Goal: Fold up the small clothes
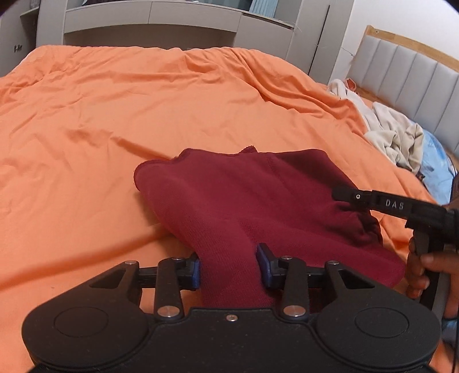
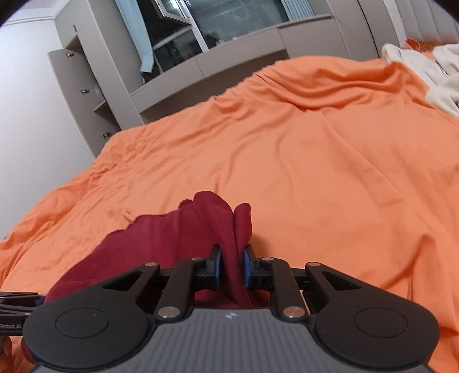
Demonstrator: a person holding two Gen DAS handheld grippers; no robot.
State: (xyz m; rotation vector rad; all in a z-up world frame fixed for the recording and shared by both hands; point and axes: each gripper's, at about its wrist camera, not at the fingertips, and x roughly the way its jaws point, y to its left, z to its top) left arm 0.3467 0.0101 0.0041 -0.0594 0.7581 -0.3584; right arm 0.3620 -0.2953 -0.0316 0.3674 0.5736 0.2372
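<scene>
A dark red knit garment [image 1: 258,198] lies partly lifted over the orange bed cover [image 1: 114,114]. My left gripper [image 1: 228,268] has its blue pads on either side of a thick bunch of the garment's near edge and is shut on it. My right gripper [image 2: 231,265] is shut on another bunched part of the same garment [image 2: 226,226]; it also shows in the left wrist view [image 1: 344,196] at the garment's right side, held by a hand. The garment's far edge rests on the bed.
A pile of cream and light blue clothes [image 1: 401,137] lies at the bed's right by the padded headboard [image 1: 407,74]. Grey cabinets [image 1: 172,25] stand beyond the bed's far edge. The orange cover [image 2: 315,157] spreads wide ahead of both grippers.
</scene>
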